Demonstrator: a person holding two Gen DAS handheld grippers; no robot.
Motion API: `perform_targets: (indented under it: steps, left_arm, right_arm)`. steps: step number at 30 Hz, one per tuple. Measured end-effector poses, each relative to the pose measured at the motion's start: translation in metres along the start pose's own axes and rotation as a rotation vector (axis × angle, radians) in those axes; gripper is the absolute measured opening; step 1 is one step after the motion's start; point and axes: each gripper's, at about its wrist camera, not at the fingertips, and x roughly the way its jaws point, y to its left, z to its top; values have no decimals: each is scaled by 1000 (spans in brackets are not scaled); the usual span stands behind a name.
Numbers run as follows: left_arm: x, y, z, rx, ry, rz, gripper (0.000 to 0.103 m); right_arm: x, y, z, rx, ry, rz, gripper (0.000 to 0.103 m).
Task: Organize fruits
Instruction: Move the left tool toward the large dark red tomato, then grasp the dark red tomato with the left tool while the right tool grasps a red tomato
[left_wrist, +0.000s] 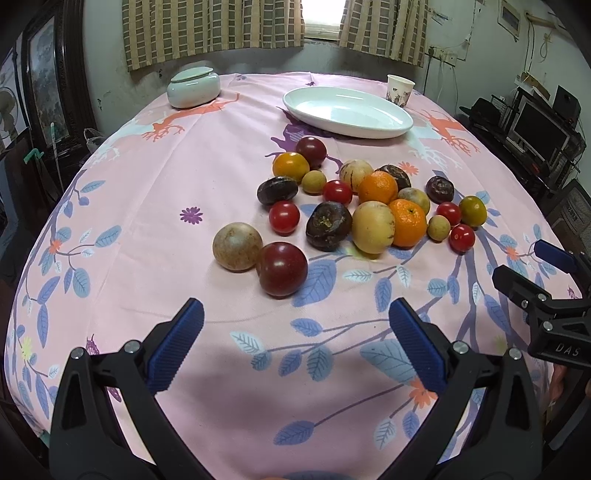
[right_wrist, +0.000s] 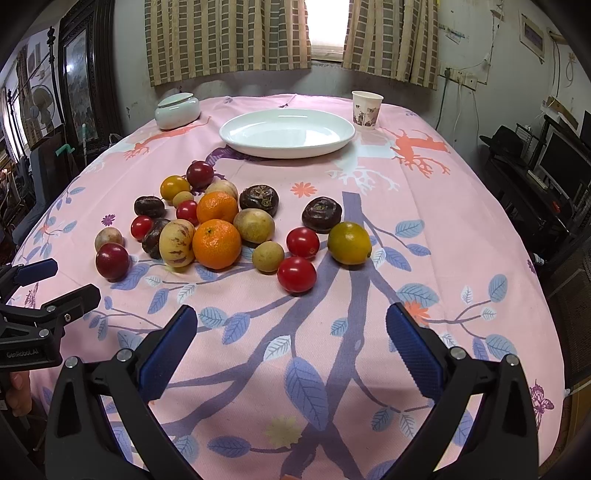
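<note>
Both grippers hang low over the near edge of the surface (right_wrist: 461, 221), which is covered in a pink cloth with blue leaves and purple branches. The left gripper (left_wrist: 295, 317) has its blue-padded fingers (left_wrist: 177, 343) spread wide with nothing between them, and same deal for the right gripper (right_wrist: 291, 325), wide apart and holding nothing.

The fruits sit loose on the cloth in a pile around the middle, none of them on the white oval plate (right_wrist: 236, 140) further back. In the right wrist view there are 2 oranges (right_wrist: 217, 243) touching each other in the thick of the pile, a pale yellow fruit with purple streaks (right_wrist: 177, 242) pressed against the nearer one, and a few dark wrinkly brown ones (right_wrist: 321, 214). 2 cherry tomatoes (right_wrist: 296, 274) and a yellow-green citrus (right_wrist: 349, 243) sit on the right side, closest to the right gripper. In the left wrist view a dark red plum (left_wrist: 282, 268) touches a tan round fruit (left_wrist: 237, 246), and those 2 are nearest the left fingers.

At the far end: a paper cup (right_wrist: 366, 110) just beside the plate and a lidded pale ceramic jar (right_wrist: 177, 110) off to the left.
</note>
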Motion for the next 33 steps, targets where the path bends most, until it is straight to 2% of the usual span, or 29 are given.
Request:
perform_targets:
  steps: [5, 7, 11, 12, 14, 16, 21, 23, 26, 30, 33]
  left_arm:
    - [4, 3, 0, 14, -8, -26, 101]
    - [11, 6, 0, 21, 6, -48, 101]
    - [30, 14, 0, 20, 58, -42, 99]
    - [35, 17, 1, 6, 79, -52, 96]
    - [43, 22, 3, -20, 113, -65, 81]
    - [49, 25, 6, -35, 145, -92, 72]
    - [54, 33, 11, -60, 165, -119, 63]
    - [54, 38, 14, -75, 171, -129, 54]
    - [55, 45, 19, -94, 188, -155, 55]
    - [53, 46, 27, -61, 179, -154, 57]
    - [58, 41, 29, -59, 201, -168, 58]
  right_arm:
    - [4, -1, -1, -11, 5, 5, 102]
    - [7, -3, -1, -15, 14, 6, 102]
    - [13, -9, 0, -24, 22, 26, 102]
    - [15, -11, 0, -23, 25, 34, 102]
    - [18, -16, 2, -15, 32, 49, 102]
    - [22, -19, 4, -12, 39, 54, 102]
    - [25, -24, 11, -17, 37, 73, 102]
    - [26, -25, 12, -18, 37, 86, 102]
    - [30, -28, 13, -15, 44, 100, 102]
    - [37, -33, 13, -13, 63, 101, 102]
    - [40, -35, 13, -14, 75, 93, 102]
